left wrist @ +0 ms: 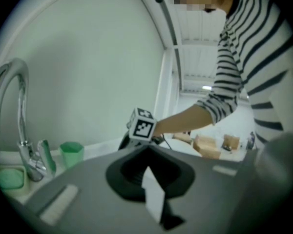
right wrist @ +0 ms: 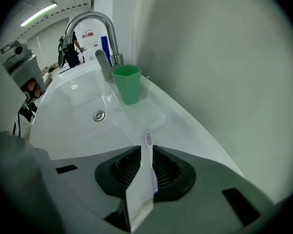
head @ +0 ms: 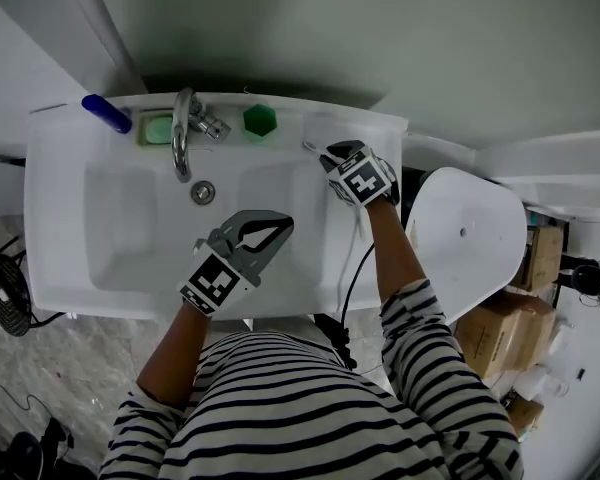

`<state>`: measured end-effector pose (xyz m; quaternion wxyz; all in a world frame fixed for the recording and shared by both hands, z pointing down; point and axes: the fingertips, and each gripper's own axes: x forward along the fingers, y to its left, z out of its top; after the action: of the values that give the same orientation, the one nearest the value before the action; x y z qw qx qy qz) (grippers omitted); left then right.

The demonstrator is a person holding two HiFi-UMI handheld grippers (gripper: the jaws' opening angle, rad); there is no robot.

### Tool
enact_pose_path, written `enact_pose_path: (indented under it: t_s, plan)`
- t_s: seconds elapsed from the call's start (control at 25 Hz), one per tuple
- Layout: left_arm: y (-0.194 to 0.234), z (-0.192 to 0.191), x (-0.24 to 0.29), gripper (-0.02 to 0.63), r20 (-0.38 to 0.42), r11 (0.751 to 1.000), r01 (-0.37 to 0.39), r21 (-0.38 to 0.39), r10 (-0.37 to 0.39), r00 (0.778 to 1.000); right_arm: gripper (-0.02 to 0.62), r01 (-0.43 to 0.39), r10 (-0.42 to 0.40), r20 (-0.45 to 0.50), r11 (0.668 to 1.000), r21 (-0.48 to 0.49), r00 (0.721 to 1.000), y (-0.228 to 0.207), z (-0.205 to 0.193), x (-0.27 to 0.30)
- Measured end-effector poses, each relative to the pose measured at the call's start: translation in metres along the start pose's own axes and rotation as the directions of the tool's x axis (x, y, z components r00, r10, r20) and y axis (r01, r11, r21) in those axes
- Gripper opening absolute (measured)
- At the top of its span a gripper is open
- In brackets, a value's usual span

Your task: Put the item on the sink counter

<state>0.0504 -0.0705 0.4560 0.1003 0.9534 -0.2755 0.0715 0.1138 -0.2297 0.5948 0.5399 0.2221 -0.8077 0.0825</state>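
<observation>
Right gripper (head: 326, 154) is pointing steeply down at the sink counter (head: 385, 138), upper right of centre in the head view, right of the green cup (head: 260, 120). Its jaws are standing slightly apart with a thin white stick-shaped item (right wrist: 147, 143) sitting between them. The item's tip is poking out past the jaws, over the white counter. Whether it is touching the counter can't be made out. Left gripper (head: 285, 222) is hovering over the basin, lower centre of the frame, below the drain (head: 203, 192); its jaws are staying together, gripping nothing. Faucet (head: 183, 133) is standing at upper centre, left of the cup.
</observation>
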Motion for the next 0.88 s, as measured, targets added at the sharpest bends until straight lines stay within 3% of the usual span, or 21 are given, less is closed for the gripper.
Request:
enact_pose_path:
  t_s: [0.4,0.88]
  plan:
    - [0.01,-0.01,0.005,0.005,-0.005,1.0,-0.015,-0.027,0.015,1.0,0.063,-0.05,0.042,-0.115,0.996,-0.07,0.992,-0.002,-0.016,0.035]
    - [0.016,-0.013,0.01,0.005,-0.005,0.999,-0.019,-0.039,0.019,1.0,0.041,-0.067,0.052,-0.163,0.994,-0.086,0.985,-0.004,-0.021,0.047]
